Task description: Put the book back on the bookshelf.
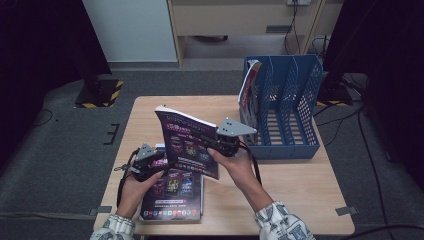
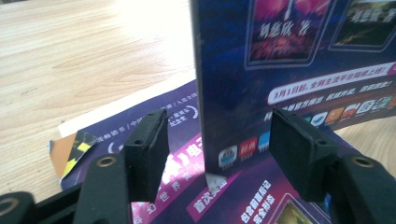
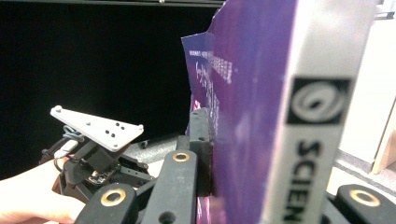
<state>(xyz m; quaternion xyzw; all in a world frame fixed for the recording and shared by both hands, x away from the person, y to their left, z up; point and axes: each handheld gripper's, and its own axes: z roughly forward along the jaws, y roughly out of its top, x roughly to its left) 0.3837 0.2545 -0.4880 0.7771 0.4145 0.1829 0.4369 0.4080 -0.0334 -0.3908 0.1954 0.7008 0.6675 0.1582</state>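
A purple magazine (image 1: 187, 142) stands raised on edge over the table, its spine (image 3: 289, 116) close in the right gripper view. My right gripper (image 1: 212, 141) is shut on it from the right; one finger (image 3: 200, 135) presses its cover. My left gripper (image 1: 159, 164) sits at the magazine's lower left corner. In the left gripper view its jaws (image 2: 219, 149) stand open with the magazine's bottom edge (image 2: 243, 93) between them, and neither pad touches it. A second purple magazine (image 1: 172, 195) lies flat beneath, near the table's front.
A blue file rack (image 1: 287, 110) with three slots stands at the back right of the wooden table (image 1: 300, 185). Another magazine (image 1: 248, 87) leans in its leftmost slot. The left hand's gripper with its grey plate (image 3: 98, 128) appears in the right gripper view.
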